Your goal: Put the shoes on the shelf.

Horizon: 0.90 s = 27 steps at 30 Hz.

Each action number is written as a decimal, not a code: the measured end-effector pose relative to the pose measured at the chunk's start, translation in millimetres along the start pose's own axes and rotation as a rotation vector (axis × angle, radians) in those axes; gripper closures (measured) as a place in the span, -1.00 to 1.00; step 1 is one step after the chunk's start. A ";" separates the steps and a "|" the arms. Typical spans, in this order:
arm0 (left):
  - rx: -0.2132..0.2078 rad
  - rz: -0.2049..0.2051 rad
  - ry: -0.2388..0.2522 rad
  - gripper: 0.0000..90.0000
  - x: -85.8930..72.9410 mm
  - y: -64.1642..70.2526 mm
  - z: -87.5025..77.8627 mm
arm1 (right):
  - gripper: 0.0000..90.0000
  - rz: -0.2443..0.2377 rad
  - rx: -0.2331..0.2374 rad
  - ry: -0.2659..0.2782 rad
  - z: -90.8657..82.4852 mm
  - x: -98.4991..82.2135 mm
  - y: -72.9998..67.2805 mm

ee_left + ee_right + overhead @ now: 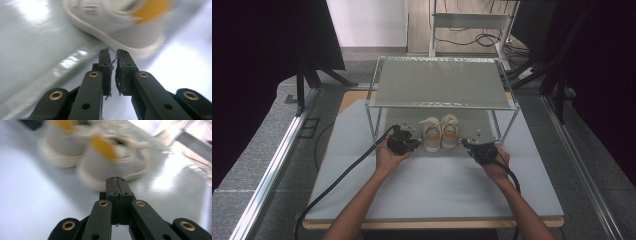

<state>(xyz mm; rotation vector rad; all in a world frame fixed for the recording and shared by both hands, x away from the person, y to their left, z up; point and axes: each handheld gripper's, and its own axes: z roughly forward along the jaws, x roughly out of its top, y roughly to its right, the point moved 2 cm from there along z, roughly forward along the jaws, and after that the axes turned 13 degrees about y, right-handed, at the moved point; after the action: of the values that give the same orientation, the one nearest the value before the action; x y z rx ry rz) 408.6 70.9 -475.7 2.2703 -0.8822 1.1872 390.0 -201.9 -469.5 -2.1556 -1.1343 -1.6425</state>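
A pair of white sneakers with yellow heel tabs stands side by side on the grey table, heels toward me, under the front of a metal rack. My left gripper (414,142) sits just left of the left sneaker (431,134). Its jaws are shut but for a thin slit, with nothing between them, and its tips (113,51) point at the shoe's heel (120,27). Just right of the right sneaker (449,131), my right gripper (467,144) is shut and empty. Its tips (116,178) sit close before the nearer sneaker (110,162), without touching it; the other sneaker (60,147) lies beyond.
The rack (439,82) has a grey top shelf on thin metal legs, which stand at either side of the shoes. The grey table (437,185) stretches toward me in front of the shoes. A black cable (342,175) trails off the left gripper across the table.
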 end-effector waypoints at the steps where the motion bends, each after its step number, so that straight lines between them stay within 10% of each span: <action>1: -0.005 -0.016 0.003 0.87 0.1 3.9 -1.3 | 1.00 0.000 0.034 -0.005 -0.8 0.4 -5.4; 6: -0.056 -0.047 0.005 0.95 2.9 15.5 0.9 | 1.00 -0.035 0.078 -0.011 14.6 6.0 -21.0; 13: -0.067 -0.109 0.006 0.92 3.4 8.8 14.0 | 0.97 -0.012 -0.044 -0.006 37.1 6.5 -10.9; 27: 0.028 -0.098 -0.012 0.91 16.6 -0.9 33.4 | 0.93 0.031 -0.068 -0.018 41.6 -2.2 -4.4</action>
<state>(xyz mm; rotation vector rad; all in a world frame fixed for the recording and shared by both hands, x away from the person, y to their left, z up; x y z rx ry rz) 435.2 45.1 -479.9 2.3171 -0.7536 1.1501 417.4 -175.9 -487.8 -2.2216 -1.0591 -1.6749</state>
